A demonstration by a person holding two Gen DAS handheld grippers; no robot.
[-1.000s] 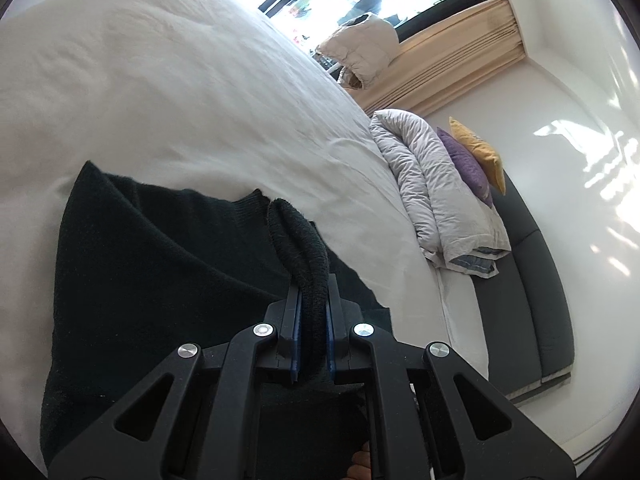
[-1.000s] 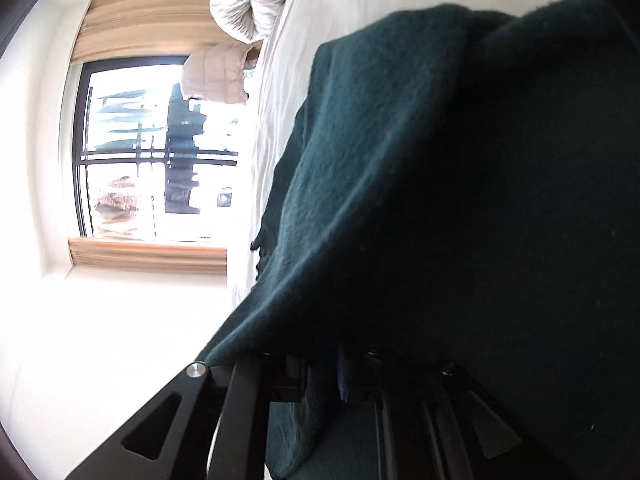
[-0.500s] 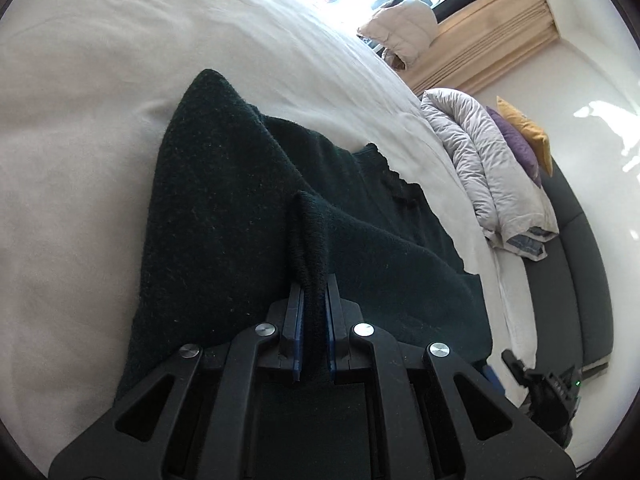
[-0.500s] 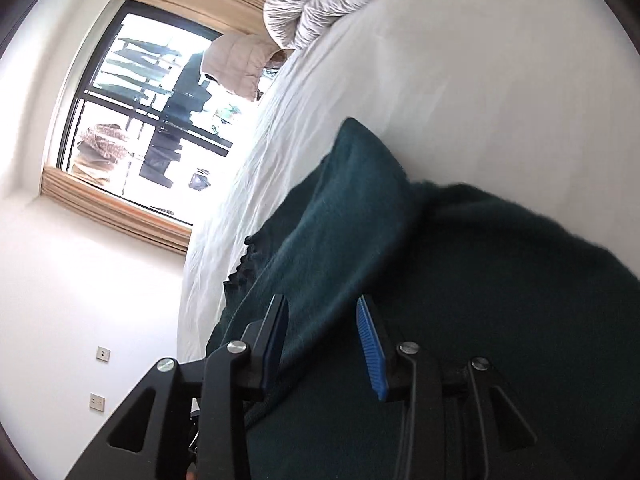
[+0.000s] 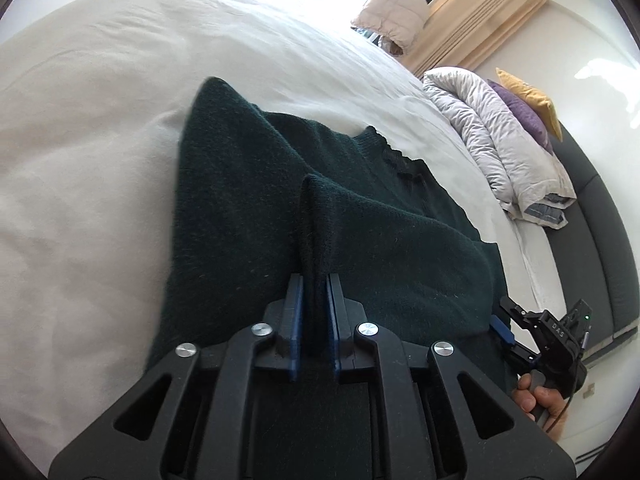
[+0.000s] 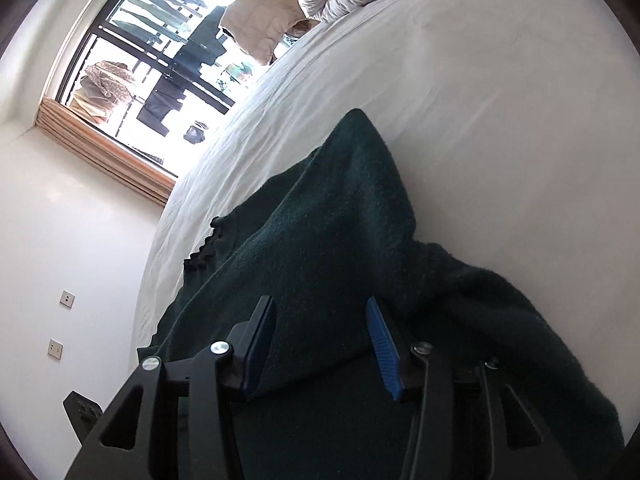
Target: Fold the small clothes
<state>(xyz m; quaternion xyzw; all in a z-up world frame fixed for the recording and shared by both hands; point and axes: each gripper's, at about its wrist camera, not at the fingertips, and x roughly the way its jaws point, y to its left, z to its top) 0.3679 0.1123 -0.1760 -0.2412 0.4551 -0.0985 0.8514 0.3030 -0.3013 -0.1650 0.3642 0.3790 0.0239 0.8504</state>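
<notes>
A dark green knitted sweater (image 5: pixel 240 200) lies spread on the white bed sheet (image 5: pixel 100 120). My left gripper (image 5: pixel 314 280) pinches a raised fold of it between its blue pads; the jaws are just starting to open, with the fold still pressed. My right gripper (image 6: pixel 318 308) hovers over the sweater (image 6: pixel 340 220) with its jaws opening wide. Cloth lies below the gap and the pads (image 6: pixel 382 344) do not press on it. In the left wrist view the right gripper (image 5: pixel 520 332) shows at the sweater's right edge, held by a hand (image 5: pixel 536 396).
A rolled grey duvet (image 5: pixel 500 140) with a purple cushion (image 5: pixel 520 108) and a yellow one sits at the bed's far end beside a dark sofa (image 5: pixel 580 220). A window (image 6: pixel 152 60) and a beige pillow (image 6: pixel 260 24) are beyond. White sheet (image 6: pixel 480 100) surrounds the sweater.
The right gripper let go of the sweater, opened wide, rolled and lifted off it. The left gripper sank toward the bed with its fold, and the sweater now lies flatter.
</notes>
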